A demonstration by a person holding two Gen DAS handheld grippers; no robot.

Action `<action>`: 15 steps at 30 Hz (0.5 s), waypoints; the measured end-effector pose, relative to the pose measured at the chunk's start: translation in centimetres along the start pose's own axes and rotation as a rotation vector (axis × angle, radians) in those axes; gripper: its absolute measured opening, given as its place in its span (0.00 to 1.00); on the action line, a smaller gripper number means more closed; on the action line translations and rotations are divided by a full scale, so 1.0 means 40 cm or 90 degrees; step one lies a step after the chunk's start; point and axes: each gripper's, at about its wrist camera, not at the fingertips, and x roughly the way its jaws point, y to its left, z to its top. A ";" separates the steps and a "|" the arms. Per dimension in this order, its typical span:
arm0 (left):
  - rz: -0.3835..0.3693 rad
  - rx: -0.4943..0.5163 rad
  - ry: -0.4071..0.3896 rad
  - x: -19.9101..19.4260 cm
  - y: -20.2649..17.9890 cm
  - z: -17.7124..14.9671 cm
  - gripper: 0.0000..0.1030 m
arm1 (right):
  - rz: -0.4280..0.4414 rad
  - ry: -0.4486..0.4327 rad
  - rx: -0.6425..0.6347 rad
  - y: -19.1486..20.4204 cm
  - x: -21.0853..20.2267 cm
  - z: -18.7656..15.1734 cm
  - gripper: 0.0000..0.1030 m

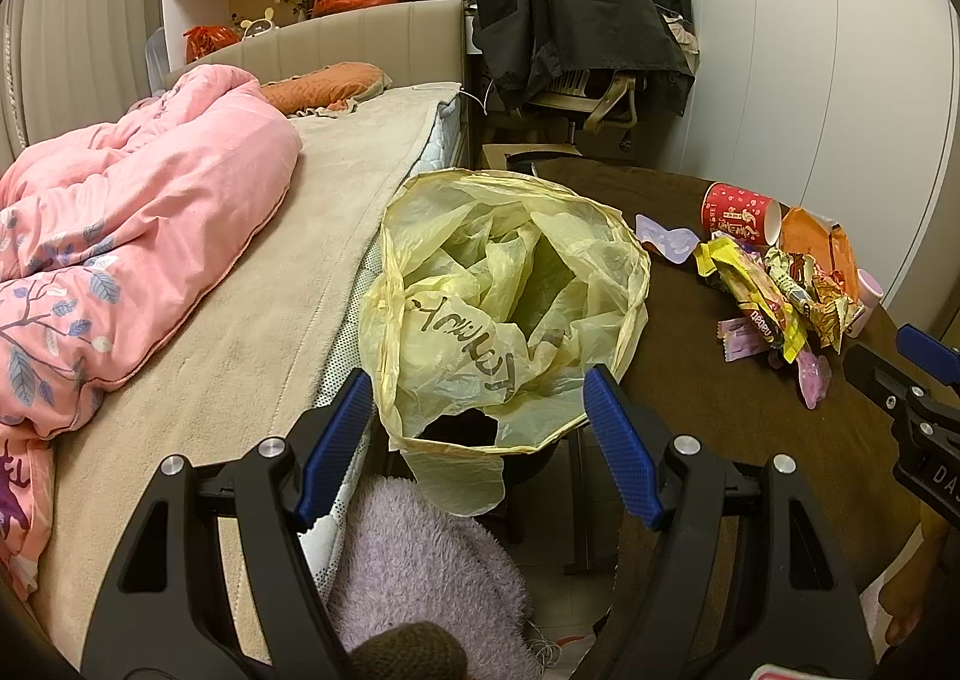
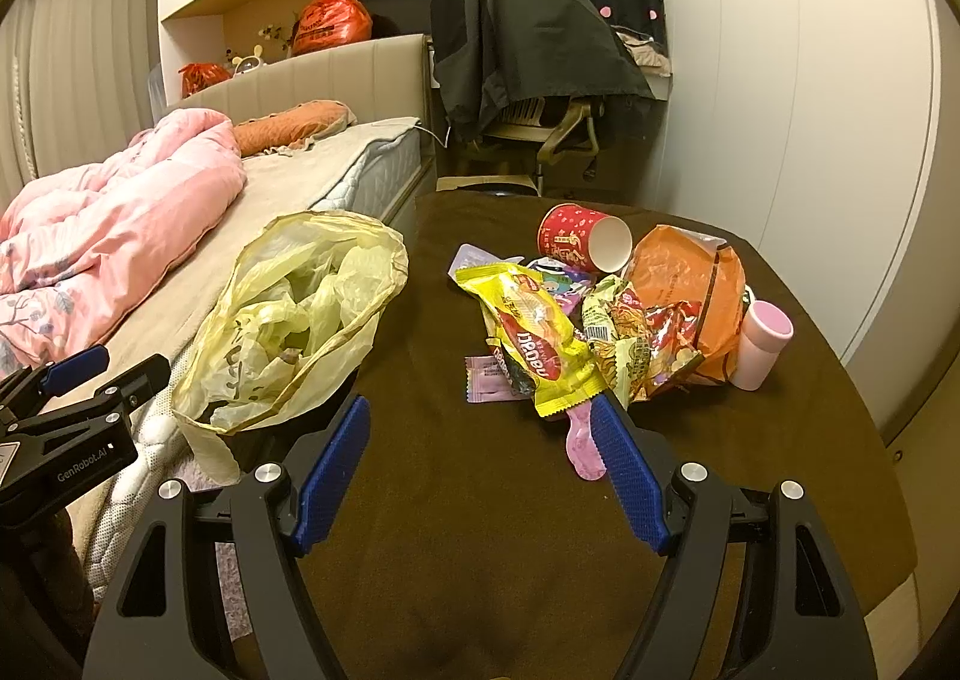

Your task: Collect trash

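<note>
A yellow plastic bag point(image 1: 510, 296) stands open between the bed and the brown table; it also shows in the right wrist view point(image 2: 300, 320). A trash pile lies on the table: a yellow snack wrapper point(image 2: 534, 332), a red paper cup point(image 2: 582, 239), an orange packet point(image 2: 690, 284), a pink cup point(image 2: 762, 344) and a pink spoon point(image 2: 581, 446). The pile shows in the left wrist view point(image 1: 780, 290) too. My left gripper point(image 1: 477, 434) is open and empty just in front of the bag. My right gripper point(image 2: 480, 464) is open and empty above the table, short of the pile.
A bed with a pink duvet point(image 1: 132, 236) lies left. A chair draped with a dark jacket point(image 2: 528, 50) stands behind the table point(image 2: 480, 500). A lilac fluffy cloth point(image 1: 420, 560) lies below the bag. A white wall point(image 2: 810, 110) is at right.
</note>
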 end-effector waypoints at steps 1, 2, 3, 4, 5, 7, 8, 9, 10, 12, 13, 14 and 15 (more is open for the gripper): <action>0.000 0.000 0.000 0.000 0.000 0.000 0.67 | 0.000 0.000 0.000 0.000 0.000 -0.001 0.70; 0.000 0.000 0.000 0.000 0.000 0.000 0.67 | -0.001 0.000 0.000 0.000 0.000 0.000 0.70; 0.000 0.000 0.001 0.000 0.000 0.000 0.67 | -0.001 0.001 0.000 0.000 0.000 0.000 0.70; 0.000 0.000 0.001 0.000 0.000 0.000 0.67 | 0.000 0.001 0.001 0.000 -0.001 -0.001 0.70; 0.000 0.000 0.000 0.000 0.000 0.000 0.67 | 0.000 0.000 0.001 0.000 0.000 0.000 0.70; 0.000 0.000 0.000 0.000 0.000 0.000 0.67 | -0.001 0.000 -0.001 0.002 -0.001 -0.001 0.70; 0.000 0.000 0.001 0.000 0.000 0.000 0.67 | 0.000 0.000 0.000 0.000 0.000 0.000 0.70; 0.000 0.000 0.000 0.000 0.000 0.000 0.67 | 0.000 0.000 0.000 0.000 0.000 0.000 0.70; 0.000 0.000 0.000 0.000 0.000 0.000 0.67 | 0.000 0.000 -0.001 0.000 -0.001 -0.001 0.70; 0.000 0.000 0.000 0.000 0.000 0.000 0.67 | 0.000 0.000 0.000 -0.001 -0.001 0.000 0.70; 0.000 0.000 0.000 0.000 0.001 0.000 0.67 | 0.000 0.000 0.001 -0.001 -0.001 -0.001 0.70; 0.000 0.000 0.000 0.000 0.001 0.000 0.67 | 0.000 0.000 0.001 0.000 -0.001 -0.001 0.70; 0.000 0.000 0.000 0.000 0.000 0.000 0.67 | 0.000 0.000 0.000 0.000 -0.001 -0.001 0.70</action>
